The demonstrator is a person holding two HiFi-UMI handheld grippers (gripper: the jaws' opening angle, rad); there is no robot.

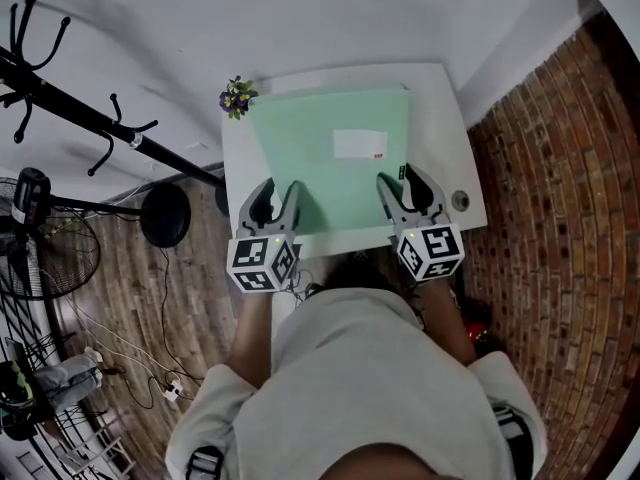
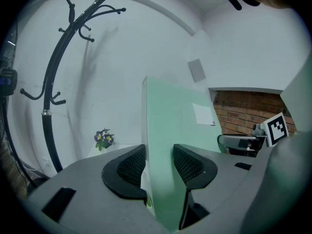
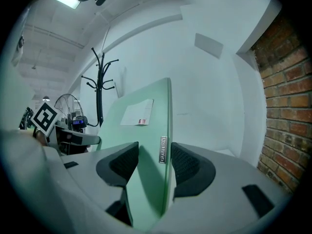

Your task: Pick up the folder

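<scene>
Green folder [image 1: 330, 158] over white table [image 1: 443, 118]; flowers [image 1: 237, 96] at far-left corner.

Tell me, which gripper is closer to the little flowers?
The left gripper: the flowers sit at the table's far-left corner, its side; the right gripper holds the folder's opposite edge.

Looks like a small office or study corner: white desk [image 1: 445, 118] under the left fingers [image 1: 258, 203], black coat rack [image 1: 137, 140] and standing fan [image 1: 45, 253] well to the left of them, small flowers [image 1: 237, 96] ahead, brick wall [image 1: 560, 218] right of the right fingers [image 1: 392, 200], plain white walls [image 1: 350, 18] beyond, wood floor [image 1: 190, 303] with loose cables [image 1: 120, 343] behind and to the left
</scene>
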